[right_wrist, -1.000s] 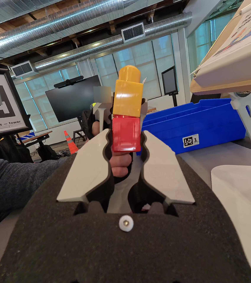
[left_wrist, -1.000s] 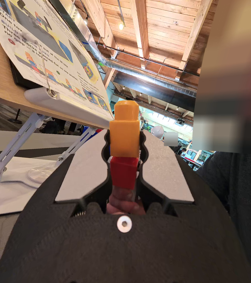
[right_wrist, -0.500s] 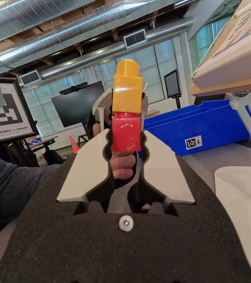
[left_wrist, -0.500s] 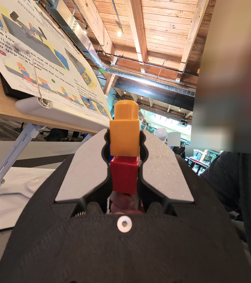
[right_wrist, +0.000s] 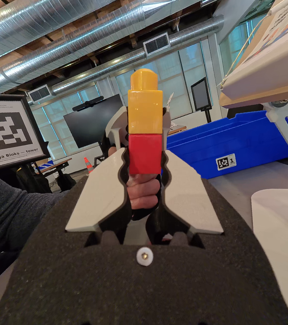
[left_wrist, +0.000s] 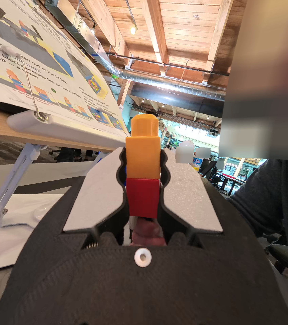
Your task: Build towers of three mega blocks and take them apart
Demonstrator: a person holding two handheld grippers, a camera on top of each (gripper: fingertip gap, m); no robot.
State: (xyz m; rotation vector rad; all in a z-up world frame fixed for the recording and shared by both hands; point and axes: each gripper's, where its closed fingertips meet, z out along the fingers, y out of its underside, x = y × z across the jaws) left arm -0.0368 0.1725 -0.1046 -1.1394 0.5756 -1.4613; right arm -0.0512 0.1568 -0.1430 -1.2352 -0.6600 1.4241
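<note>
Dead center of both wrist views sits the same little stack: an orange block (left_wrist: 142, 154) on top of a red block (left_wrist: 142, 197), held up in the air between the two tools. The left gripper (left_wrist: 142, 168) has its fingers pinching the orange block up near their tips, with the red one sitting lower in the gap between them. The right gripper (right_wrist: 145, 156) pinches the red block (right_wrist: 145, 153) from the opposite side, while the orange block (right_wrist: 145, 112) pokes up above its tips.

What's different from half a second ago: there was a visible sliver of stud showing between orange and red, and now that seam looks closed, the two faces flush. So it reads like the squeeze just seated them, though honestly it could also have been a pull that didn't take. Either way only two blocks are joined, so a tower of three isn't done.

Container-wise, a blue bin (right_wrist: 231, 144) sits on the table at the right middle of the right wrist view, with a small square marker tag on its front. The inside isn't visible from this low angle, so no telling what's in it. A tilted instruction sheet (left_wrist: 39, 70) on a white stand fills the upper left of the left wrist view.
</note>
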